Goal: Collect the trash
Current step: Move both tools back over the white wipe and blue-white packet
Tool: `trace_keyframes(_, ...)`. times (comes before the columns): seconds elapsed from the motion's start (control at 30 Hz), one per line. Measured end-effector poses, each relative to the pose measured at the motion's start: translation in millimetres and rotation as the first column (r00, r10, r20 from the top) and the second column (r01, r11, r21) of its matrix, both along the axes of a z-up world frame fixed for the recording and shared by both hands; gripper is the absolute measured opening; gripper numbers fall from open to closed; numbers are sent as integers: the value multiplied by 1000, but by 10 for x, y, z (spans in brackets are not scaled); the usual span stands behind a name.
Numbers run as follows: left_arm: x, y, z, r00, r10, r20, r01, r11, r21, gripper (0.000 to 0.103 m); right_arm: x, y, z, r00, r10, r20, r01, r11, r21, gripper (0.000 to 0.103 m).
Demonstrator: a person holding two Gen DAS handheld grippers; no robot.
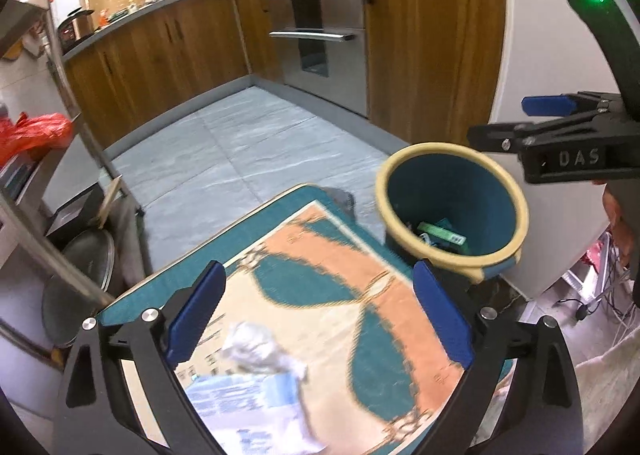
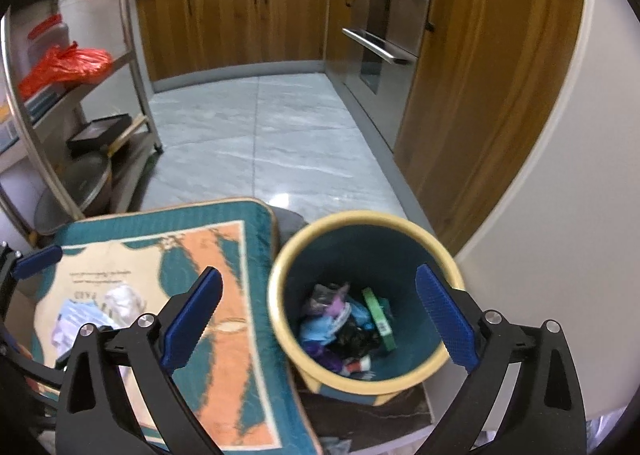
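**Both grippers empty above the mat and bin**

Nearest, the left gripper (image 1: pixel 318 319) stands wide with nothing between its blue pads, hovering over the patterned mat (image 1: pixel 320 295), where a crumpled paper wad (image 1: pixel 260 351) and a blue-printed wrapper (image 1: pixel 256 407) lie waiting. Just right, the right gripper (image 2: pixel 318 319) gapes equally wide over the trash bin (image 2: pixel 280 275), probably because it has let something go; wrappers already fill its bottom. Farther off run the tiled floor (image 2: pixel 260 127) and wooden cabinets (image 2: pixel 232 19).
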State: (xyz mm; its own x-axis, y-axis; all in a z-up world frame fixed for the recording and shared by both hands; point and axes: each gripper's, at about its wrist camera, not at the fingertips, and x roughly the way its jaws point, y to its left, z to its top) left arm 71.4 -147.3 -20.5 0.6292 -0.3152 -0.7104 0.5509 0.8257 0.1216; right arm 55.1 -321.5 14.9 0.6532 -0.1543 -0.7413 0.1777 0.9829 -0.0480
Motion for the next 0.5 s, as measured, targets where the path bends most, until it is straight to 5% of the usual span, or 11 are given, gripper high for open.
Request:
trace_keyframes(0.3, 1, 574, 63, 995, 95, 8, -95, 995, 13, 95, 35, 438, 121, 995, 64, 73, -71, 993, 92, 97)
trace_keyframes(0.5, 35, 922, 29, 985, 171, -7, -170, 985, 22, 95, 131, 731, 81, 992, 120, 43, -124, 986, 115, 97)
